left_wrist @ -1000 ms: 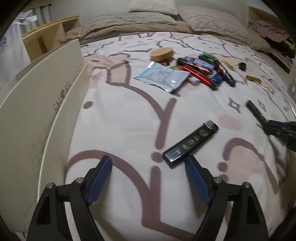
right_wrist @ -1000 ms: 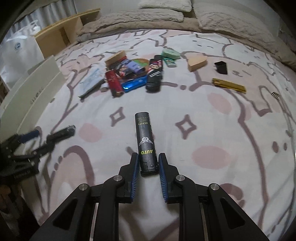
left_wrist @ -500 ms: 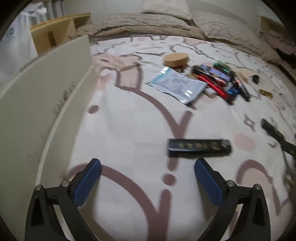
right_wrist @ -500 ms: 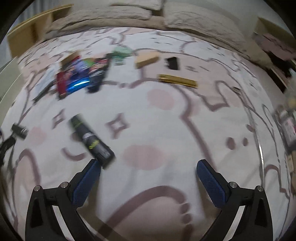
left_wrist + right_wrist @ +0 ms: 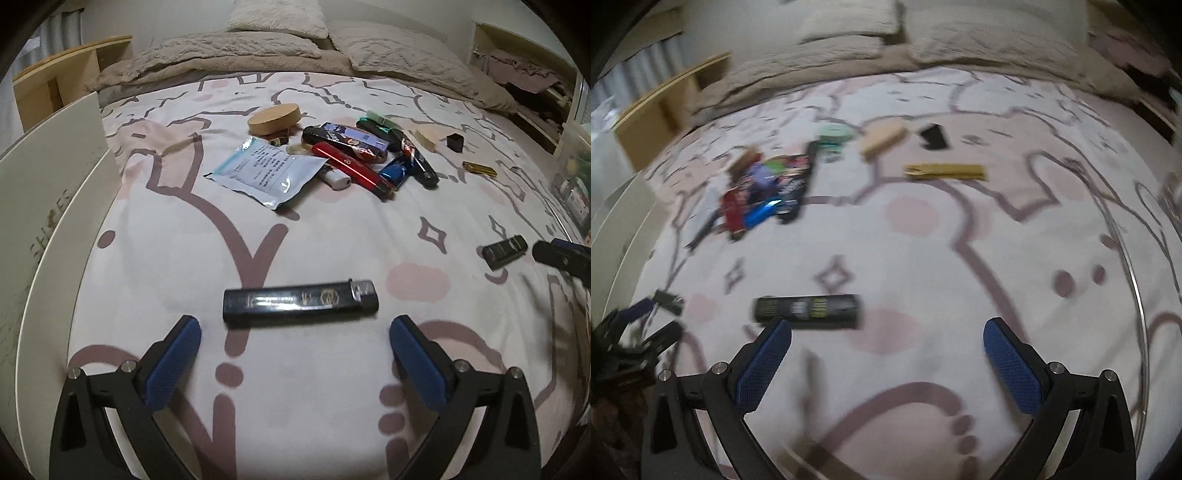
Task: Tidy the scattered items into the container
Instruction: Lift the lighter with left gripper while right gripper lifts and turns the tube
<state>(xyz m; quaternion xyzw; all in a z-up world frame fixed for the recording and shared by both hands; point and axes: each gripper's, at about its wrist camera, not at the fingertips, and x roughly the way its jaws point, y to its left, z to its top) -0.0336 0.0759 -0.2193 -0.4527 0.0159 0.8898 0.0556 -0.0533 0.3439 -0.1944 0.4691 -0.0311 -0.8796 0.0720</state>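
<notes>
Looking along the left gripper (image 5: 294, 332), its jaws stand wide and empty, having just been opening. A black lighter (image 5: 300, 302) lies crosswise on the bed (image 5: 332, 229) just beyond the fingertips, likely lined up for the next grasp. Farther off, a pile of lighters (image 5: 362, 158) sits beside a pale packet (image 5: 267, 172). A white container (image 5: 40, 206) stands along the left edge.

From the right gripper (image 5: 887, 336), the blurred view shows jaws spread wide, having just been opening, holding nothing. A black tube (image 5: 807, 309) lies on the bed, just beyond the left fingertip, seemingly released there. A gold bar (image 5: 945, 172) lies well apart.
</notes>
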